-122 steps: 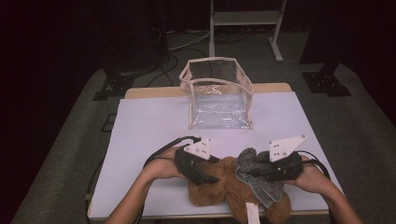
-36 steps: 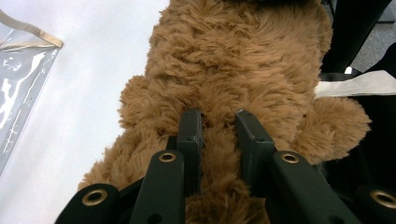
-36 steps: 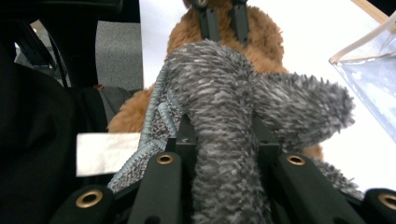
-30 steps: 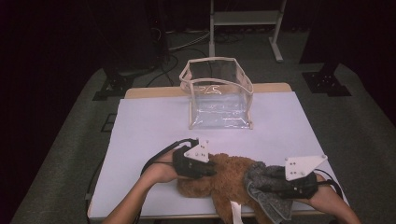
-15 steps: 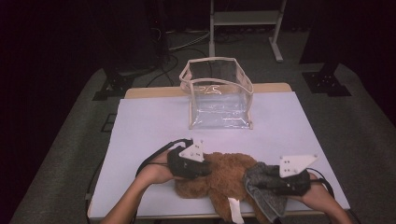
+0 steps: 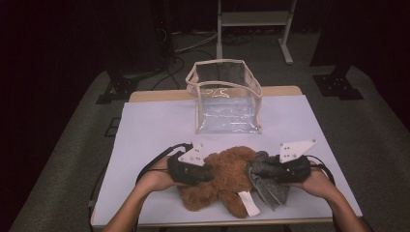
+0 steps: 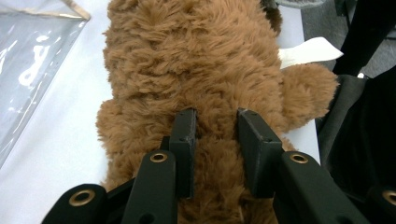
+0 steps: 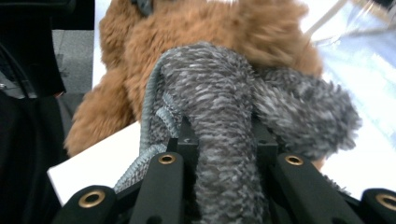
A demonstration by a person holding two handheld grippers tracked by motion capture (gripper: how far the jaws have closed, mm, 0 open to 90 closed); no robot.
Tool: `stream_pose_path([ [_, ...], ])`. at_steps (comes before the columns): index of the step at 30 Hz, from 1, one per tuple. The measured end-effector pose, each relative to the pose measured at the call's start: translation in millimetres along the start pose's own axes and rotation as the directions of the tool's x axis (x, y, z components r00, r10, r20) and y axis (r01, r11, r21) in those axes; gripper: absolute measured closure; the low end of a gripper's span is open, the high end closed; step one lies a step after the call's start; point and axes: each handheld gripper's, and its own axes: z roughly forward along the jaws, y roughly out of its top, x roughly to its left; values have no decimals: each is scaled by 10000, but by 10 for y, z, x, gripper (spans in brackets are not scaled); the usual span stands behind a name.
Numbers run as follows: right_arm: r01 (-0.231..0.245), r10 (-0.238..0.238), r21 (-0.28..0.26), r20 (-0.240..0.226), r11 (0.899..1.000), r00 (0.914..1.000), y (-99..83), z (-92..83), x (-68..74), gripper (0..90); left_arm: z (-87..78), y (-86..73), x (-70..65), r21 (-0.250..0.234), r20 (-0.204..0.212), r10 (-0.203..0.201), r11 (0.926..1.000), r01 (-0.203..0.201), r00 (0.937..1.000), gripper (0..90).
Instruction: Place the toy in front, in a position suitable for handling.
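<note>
On the near half of the table (image 6: 145, 121) we count one brown teddy bear (image 6: 227, 179), one grey knitted garment (image 6: 266, 181), one clear plastic bag (image 6: 225, 99) and our two grippers. Pale lilac sheeting covers the tabletop, a wooden edge shows at the far side, and around it lie dark grey floor, cables and a white metal stand (image 6: 254, 21) in an otherwise dark room. Our bear lies flat near the front edge, its long axis running roughly across the table, a white label (image 6: 247, 203) sticking out toward us. Our left gripper (image 7: 215, 133) has its jaws pressed into the bear's fur, and they have just been easing open a little. Our right gripper (image 8: 224, 140) is clamped on a fold of the grey garment, just beside the bear's right end
</note>
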Motion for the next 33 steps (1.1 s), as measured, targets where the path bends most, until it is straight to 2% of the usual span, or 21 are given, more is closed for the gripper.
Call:
stream_pose_path([
  [3, -128, 128, -47, -31, 9999, 9999, -80, -60, 8, 717, 19, 28, -8, 89, 34, 112, 9999, -112, 9999, 680],
  [4, -197, 194, -453, -58, 9988, 9998, -86, -171, 18, 717, 28, 34, -14, 58, 38, 74, 10000, -74, 10000, 680],
  [7, 142, -142, -862, 7, 9962, 9999, 59, -319, 55, 717, 43, 50, -15, 84, 100, 126, 9999, -127, 9999, 680],
  [9, 284, -285, -933, 7, 9952, 9996, 115, -342, 59, 716, 48, 55, -20, 75, 111, 128, 9999, -129, 9999, 680],
  [10, 705, -703, -953, 57, 9930, 9975, 301, -361, 44, 717, 47, 60, -22, 126, 101, 200, 9997, -201, 9997, 680],
  [11, 705, -703, -953, 57, 9930, 9975, 301, -361, 44, 717, 51, 60, -29, 94, 120, 164, 9998, -165, 9998, 680],
  [12, 796, -794, -918, 53, 9926, 9968, 363, -353, 32, 716, 54, 61, -39, 80, 143, 195, 9998, -197, 9997, 680],
  [13, 1130, -1130, -725, 37, 9909, 9936, 541, -275, -20, 716, 55, 62, -46, 100, 155, 247, 9996, -248, 9996, 680],
  [16, 1471, -1479, -361, -196, 9885, 9888, 733, -106, -86, 716, 64, 64, -78, 104, 219, 320, 9994, -323, 9992, 680],
  [19, 1535, -1544, -202, -528, 9879, 9866, 861, 35, -136, 716, 88, 67, -120, -2, 472, 435, 9991, -435, 9979, 679],
  [21, 1624, -1601, 259, -736, 9864, 9844, 913, 161, -162, 716, 93, 70, -129, -11, 453, 518, 9987, -518, 9976, 678],
  [25, 1563, -1480, 913, -917, 9835, 9847, 830, 310, -190, 716, 69, 54, -136, -160, 411, 408, 9991, -402, 9983, 640],
  [26, 1563, -1480, 913, -917, 9835, 9847, 830, 310, -190, 716, 44, 47, -137, -212, 378, 363, 9991, -355, 9986, 640],
  [27, 1305, -1218, 937, -931, 9870, 9882, 734, 312, -197, 718, 14, 44, -145, -251, 339, 290, 9993, -282, 9990, 610],
  [33, 1068, -1007, 716, -839, 9917, 9914, 591, 256, -181, 718, -140, 3, -250, -257, 42, 372, 9990, -371, 9993, 550],
])
